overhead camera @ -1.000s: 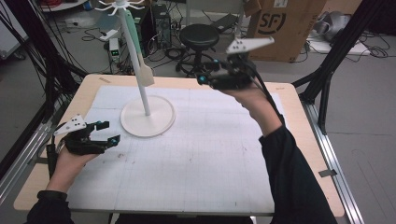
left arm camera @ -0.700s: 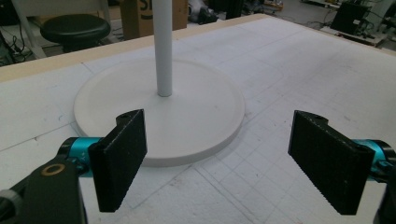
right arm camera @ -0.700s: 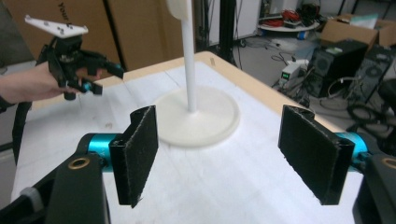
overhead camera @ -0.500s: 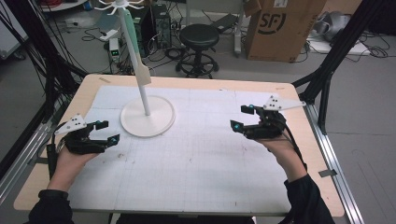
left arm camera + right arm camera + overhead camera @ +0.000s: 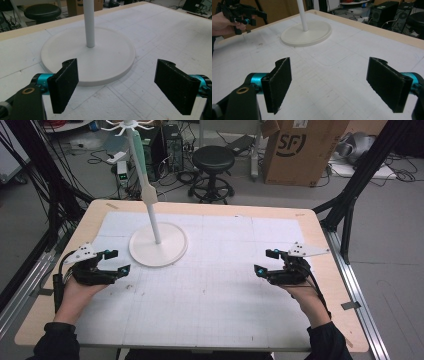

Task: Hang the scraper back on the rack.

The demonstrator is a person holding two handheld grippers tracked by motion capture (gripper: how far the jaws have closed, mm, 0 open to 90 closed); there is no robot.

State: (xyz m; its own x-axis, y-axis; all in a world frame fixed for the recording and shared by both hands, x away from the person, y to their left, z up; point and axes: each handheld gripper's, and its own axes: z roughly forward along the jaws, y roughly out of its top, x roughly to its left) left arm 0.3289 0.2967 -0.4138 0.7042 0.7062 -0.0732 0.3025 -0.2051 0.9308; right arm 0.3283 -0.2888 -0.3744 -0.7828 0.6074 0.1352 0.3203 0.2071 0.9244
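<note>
A white stand with a round base (image 5: pixel 158 245) and a tall pole (image 5: pixel 148 202) rises at the table's back left; hooks crown its top (image 5: pixel 127 126). My left gripper (image 5: pixel 116 262) rests low at the left edge, open and empty, jaws pointing at the base (image 5: pixel 87 56) just ahead. My right gripper (image 5: pixel 265 261) sits low at the right side, open with nothing between its jaws. In the right gripper view the base (image 5: pixel 306 33) lies far ahead, and the left gripper (image 5: pixel 249 18) shows at the upper left in a hand.
A white gridded mat (image 5: pixel 210 285) covers the wooden table (image 5: pixel 327 270). Beyond the far edge stand a black stool (image 5: pixel 213 160), a cardboard box (image 5: pixel 295 147) and cables on the floor. Black frame posts (image 5: pixel 360 175) flank the table.
My right gripper came down from high above the table's back right to a low rest at the right side. The left gripper stayed where it was.
</note>
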